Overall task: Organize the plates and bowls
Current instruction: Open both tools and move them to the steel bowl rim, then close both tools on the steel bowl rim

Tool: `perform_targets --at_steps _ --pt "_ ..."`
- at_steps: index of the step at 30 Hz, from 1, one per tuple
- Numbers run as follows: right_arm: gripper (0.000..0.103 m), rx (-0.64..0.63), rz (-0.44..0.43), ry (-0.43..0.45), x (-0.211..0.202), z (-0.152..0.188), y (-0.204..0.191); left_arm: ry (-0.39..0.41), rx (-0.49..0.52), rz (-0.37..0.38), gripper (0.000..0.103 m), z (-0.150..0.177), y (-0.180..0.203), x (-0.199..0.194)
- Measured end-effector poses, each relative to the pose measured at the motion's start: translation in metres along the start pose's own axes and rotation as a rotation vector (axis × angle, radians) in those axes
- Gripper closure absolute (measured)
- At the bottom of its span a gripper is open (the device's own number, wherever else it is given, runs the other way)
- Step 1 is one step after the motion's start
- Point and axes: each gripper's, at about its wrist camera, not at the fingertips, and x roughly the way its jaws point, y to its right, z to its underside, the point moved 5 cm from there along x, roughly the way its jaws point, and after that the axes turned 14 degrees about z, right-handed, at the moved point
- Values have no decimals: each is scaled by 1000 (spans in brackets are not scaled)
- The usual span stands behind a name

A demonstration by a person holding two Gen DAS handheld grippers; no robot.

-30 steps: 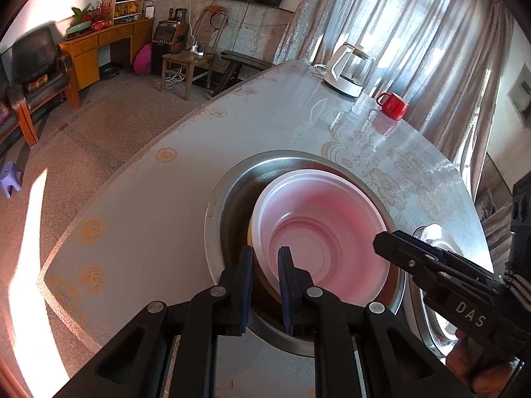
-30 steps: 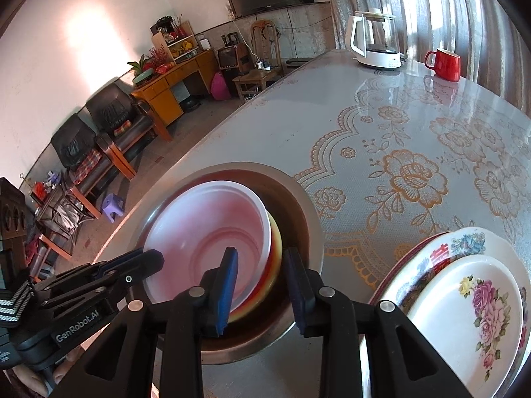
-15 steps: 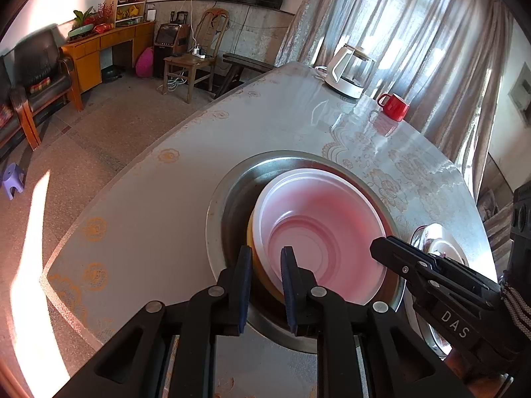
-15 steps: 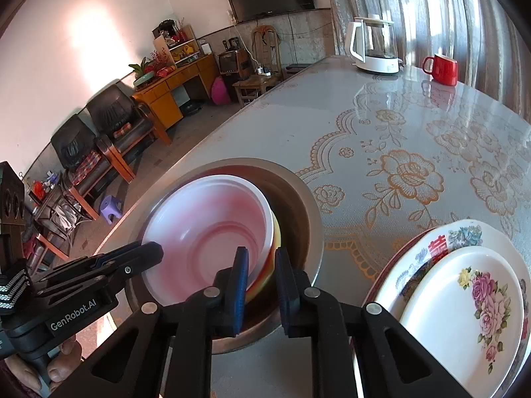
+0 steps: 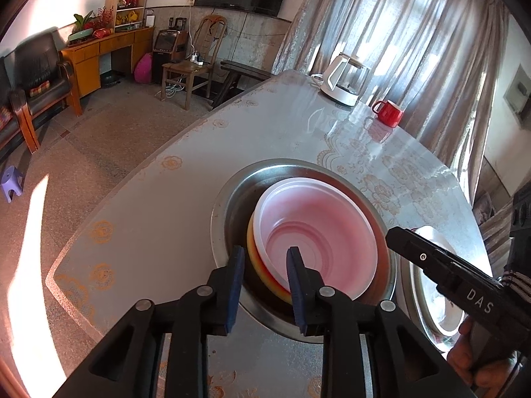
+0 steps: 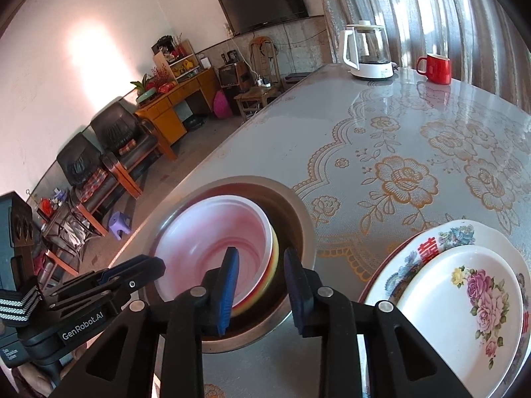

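A pink-white bowl (image 5: 318, 232) sits nested on a yellow and red bowl inside a wide steel basin (image 5: 232, 199) on the table. My left gripper (image 5: 265, 265) is open, its fingers astride the near rim of the nested bowls. My right gripper (image 6: 260, 265) is open too, astride the bowls' right rim (image 6: 270, 258) in the right wrist view, where the pink bowl (image 6: 205, 242) and basin (image 6: 298, 205) show. Stacked flowered plates (image 6: 464, 292) lie to the right of the basin.
A white kettle (image 6: 365, 53) and a red mug (image 6: 436, 68) stand at the table's far end by the curtains. The table edge runs along the left, with floor, chairs and a cabinet beyond. The plates also show in the left wrist view (image 5: 431, 298).
Both grippers have opened from nearly shut on the bowl rims. The bowl stack has stayed in the basin. Both hands have shifted slightly.
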Motion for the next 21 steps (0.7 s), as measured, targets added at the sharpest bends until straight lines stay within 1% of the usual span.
perform_targets --at_steps 1,6,10,16,21 --pt "75 8 2 5 -1 -1 2 5 -3 0 72 0 -1 -2" --pt "75 58 19 9 -5 -2 19 31 -34 6 72 -2 -12 -12" --pt "75 78 30 -4 -1 0 26 42 -51 -19 72 -2 -24 -15" --pt "75 63 27 -51 11 6 25 22 -41 -24 73 0 -30 -8" --pt "75 36 34 -74 19 11 20 -9 -46 -4 74 2 -33 3"
